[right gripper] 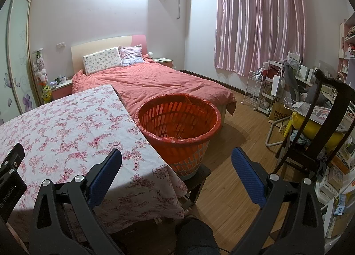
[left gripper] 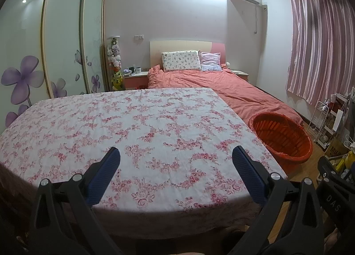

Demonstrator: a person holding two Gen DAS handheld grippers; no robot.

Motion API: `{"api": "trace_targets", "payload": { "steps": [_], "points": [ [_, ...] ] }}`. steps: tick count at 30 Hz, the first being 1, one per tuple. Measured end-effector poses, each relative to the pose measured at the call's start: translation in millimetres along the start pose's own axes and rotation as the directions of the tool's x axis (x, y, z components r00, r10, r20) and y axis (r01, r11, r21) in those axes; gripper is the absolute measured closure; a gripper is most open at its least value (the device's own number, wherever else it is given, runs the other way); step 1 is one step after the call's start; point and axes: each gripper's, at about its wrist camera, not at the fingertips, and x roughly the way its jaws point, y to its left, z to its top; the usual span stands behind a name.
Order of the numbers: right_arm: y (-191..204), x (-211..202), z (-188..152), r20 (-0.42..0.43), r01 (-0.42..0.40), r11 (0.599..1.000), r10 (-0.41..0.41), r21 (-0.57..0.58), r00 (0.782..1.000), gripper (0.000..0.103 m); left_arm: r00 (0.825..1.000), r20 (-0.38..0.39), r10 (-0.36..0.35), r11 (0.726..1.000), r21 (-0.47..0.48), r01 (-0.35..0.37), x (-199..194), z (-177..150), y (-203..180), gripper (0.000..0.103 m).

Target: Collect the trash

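Both the left gripper (left gripper: pixel 176 153) and right gripper (right gripper: pixel 176 155) are spread wide, empty. The basket (right gripper: pixel 177 121) stands upright, mouth up, touching the table (right gripper: pixel 66 126).

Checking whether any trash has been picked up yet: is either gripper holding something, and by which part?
Nothing is held. The left gripper and the right gripper are both open, with only the floral tablecloth and floor behind their empty gaps.

You have two tools, the left tool (left gripper: pixel 175 155) and the right tool (right gripper: pixel 176 157), one cloth-covered surface (left gripper: pixel 137 126), one orange basket (right gripper: pixel 177 121) at its right edge, one bed (right gripper: pixel 159 82) with two pillows (right gripper: pixel 103 60), and one pink curtain (right gripper: pixel 259 22) far right.
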Motion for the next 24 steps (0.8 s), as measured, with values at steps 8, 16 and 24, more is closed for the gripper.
{"api": "trace_targets", "payload": {
  "steps": [8,16,24],
  "points": [
    [0.0,0.2,0.0,0.000,0.000,1.000,0.000,0.000,1.000,0.005,1.000,-0.001,0.000,1.000,-0.001,0.000,0.2,0.2,0.2,0.004],
    [0.0,0.1,0.2,0.001,0.000,1.000,0.000,-0.001,1.000,0.005,1.000,-0.002,-0.001,1.000,0.000,0.001,0.2,-1.1,-0.7,0.004],
    [-0.1,0.1,-0.2,0.000,0.000,1.000,0.000,0.000,1.000,0.005,1.000,-0.002,-0.001,1.000,-0.001,0.001,0.3,-1.3,-1.8,0.004]
  ]
}}
